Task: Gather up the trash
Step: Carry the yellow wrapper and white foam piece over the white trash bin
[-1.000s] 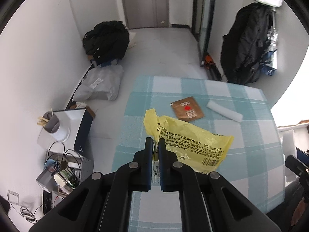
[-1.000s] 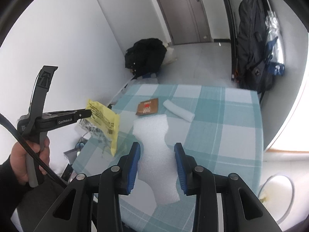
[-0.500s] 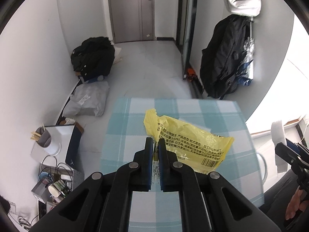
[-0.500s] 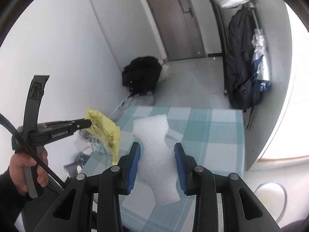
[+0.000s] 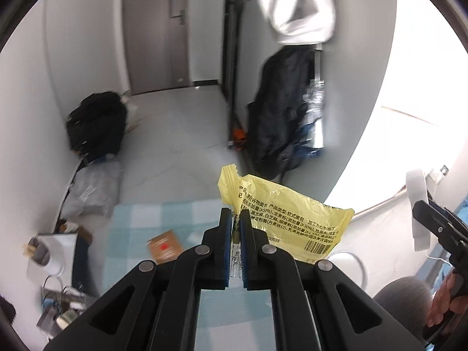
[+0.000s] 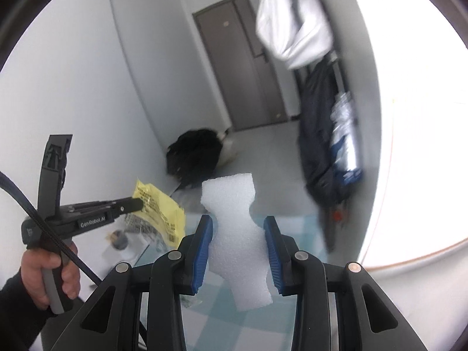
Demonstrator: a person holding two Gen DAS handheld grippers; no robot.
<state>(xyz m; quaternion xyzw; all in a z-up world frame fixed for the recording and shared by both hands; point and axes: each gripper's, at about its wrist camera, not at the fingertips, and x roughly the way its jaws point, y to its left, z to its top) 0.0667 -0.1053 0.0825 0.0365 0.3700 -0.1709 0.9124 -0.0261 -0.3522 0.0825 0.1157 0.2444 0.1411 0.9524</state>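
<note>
Both loads are already lifted clear of the desk (image 5: 137, 219): the left hand-held gripper (image 5: 236, 219) is clamped on the yellow wrapper (image 5: 280, 213), the right hand-held gripper (image 6: 238, 234) grips the foam (image 6: 234, 222), its long axis pointing away. The brown packet (image 5: 165, 247) lies low and left of the left one, likely the nearer hand for it.

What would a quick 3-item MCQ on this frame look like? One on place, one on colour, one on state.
1. Where does the brown packet lie?
A. on the checked tablecloth
B. in the right claw
C. on the floor by the door

2. What colour is the wrapper in the left claw?
A. red
B. yellow
C. green

3. What state is the right claw in?
A. open and bare
B. shut on nothing
C. shut on the white foam piece

Key:
1 A: the brown packet sits flat on the checked tablecloth, apart from both claws.
2 B: the left claw pinches a yellow wrapper with black print.
3 C: the right claw has its blue pads against the sides of the white foam piece, which is off the table.
</note>
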